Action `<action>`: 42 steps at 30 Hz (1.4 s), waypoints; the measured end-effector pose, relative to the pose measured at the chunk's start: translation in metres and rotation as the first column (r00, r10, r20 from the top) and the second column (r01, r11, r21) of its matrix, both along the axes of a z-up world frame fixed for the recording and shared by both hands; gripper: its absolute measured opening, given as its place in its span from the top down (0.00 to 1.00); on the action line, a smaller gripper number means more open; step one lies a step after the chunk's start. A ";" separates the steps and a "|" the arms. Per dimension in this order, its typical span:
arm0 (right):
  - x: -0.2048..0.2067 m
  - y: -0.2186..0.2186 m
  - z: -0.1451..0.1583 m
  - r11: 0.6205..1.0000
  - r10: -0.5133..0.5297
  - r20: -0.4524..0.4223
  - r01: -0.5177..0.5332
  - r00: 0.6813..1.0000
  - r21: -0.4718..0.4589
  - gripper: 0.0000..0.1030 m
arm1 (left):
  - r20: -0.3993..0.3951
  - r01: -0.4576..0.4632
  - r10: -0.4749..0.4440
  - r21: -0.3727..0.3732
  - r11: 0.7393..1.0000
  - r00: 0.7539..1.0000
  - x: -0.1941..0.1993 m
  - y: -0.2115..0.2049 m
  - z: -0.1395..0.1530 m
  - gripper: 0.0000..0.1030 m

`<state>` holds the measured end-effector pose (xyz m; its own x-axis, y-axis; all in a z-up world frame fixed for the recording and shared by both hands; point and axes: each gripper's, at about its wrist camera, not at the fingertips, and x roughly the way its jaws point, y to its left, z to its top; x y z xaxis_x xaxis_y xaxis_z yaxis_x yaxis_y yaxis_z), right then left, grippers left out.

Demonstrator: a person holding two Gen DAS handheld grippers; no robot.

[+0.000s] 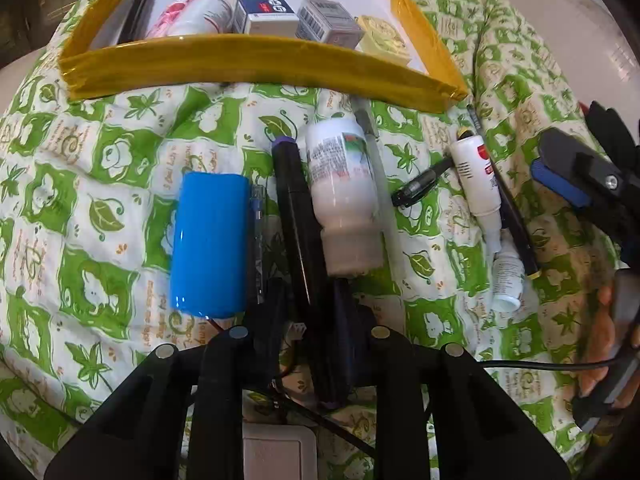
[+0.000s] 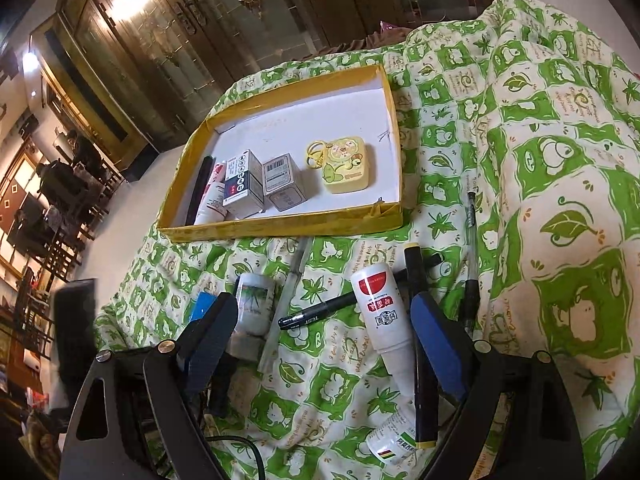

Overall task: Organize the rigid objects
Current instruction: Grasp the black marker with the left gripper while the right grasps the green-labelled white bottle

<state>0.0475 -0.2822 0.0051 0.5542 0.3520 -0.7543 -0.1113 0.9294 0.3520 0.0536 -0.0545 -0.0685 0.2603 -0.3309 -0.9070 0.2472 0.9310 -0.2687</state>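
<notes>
Alignment is the thing to watch here: the black marker (image 1: 296,208) lies lengthwise along the line the left gripper (image 1: 308,292) points, its purple-capped end aimed away toward the yellow-rimmed tray (image 1: 248,64), which sits straight ahead on the green-and-white quilt (image 1: 100,160). The left claw's fingers are drawn together on either side of the marker's nearer half and look clamped on its barrel, so the far end sticks out well beyond the grip. Just beside it on the left lies a blue cylinder (image 1: 210,240), and on the right, touching or nearly so, a white bottle (image 1: 344,200); both run roughly parallel to the marker. The right gripper (image 2: 322,304) stands with its fingers wide apart, holding nothing, over a red-labelled white spray bottle (image 2: 382,312) off to the right. The left hand is plainly the one on the marker, and I judge a lift and a carry forward over the near rim would bring it in nose first, alongside the black pen (image 1: 138,12) by the tray's left wall
</notes>
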 end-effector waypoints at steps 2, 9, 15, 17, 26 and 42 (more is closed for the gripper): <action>0.000 0.001 0.000 1.000 0.002 0.001 -0.002 1.000 -0.004 0.17 | 0.003 0.008 -0.008 0.009 1.000 1.000 0.000 -0.003 0.000 0.80; 0.000 0.011 -0.004 0.999 0.035 -0.005 -0.035 0.999 -0.036 0.17 | 0.072 -0.070 0.079 -0.126 0.990 0.994 -0.002 0.019 0.019 0.85; 0.003 0.024 -0.007 0.996 0.080 -0.032 -0.081 0.996 -0.035 0.21 | 0.074 -0.187 0.216 -0.284 0.940 0.973 -0.003 0.054 0.027 0.87; 0.008 0.032 -0.009 0.995 0.104 -0.062 -0.104 0.993 0.000 0.30 | 0.071 -0.203 0.231 -0.284 0.937 0.970 -0.001 0.057 0.027 0.87; 0.039 0.069 -0.043 0.973 0.130 -0.290 -0.065 0.948 0.222 0.46 | 0.116 -0.326 0.385 -0.347 0.880 0.916 -0.003 0.097 0.037 0.87; 0.015 0.073 -0.049 0.986 0.164 -0.216 -0.152 0.963 0.072 0.66 | 0.115 -0.312 0.357 -0.288 0.905 0.927 -0.001 0.083 0.032 0.87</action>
<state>0.0621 -0.2095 -0.0436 0.3108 0.4654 -0.8288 -0.1689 0.8851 0.4336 0.0521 0.0286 -0.0368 0.5321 -0.4165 -0.7372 -0.0061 0.8687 -0.4953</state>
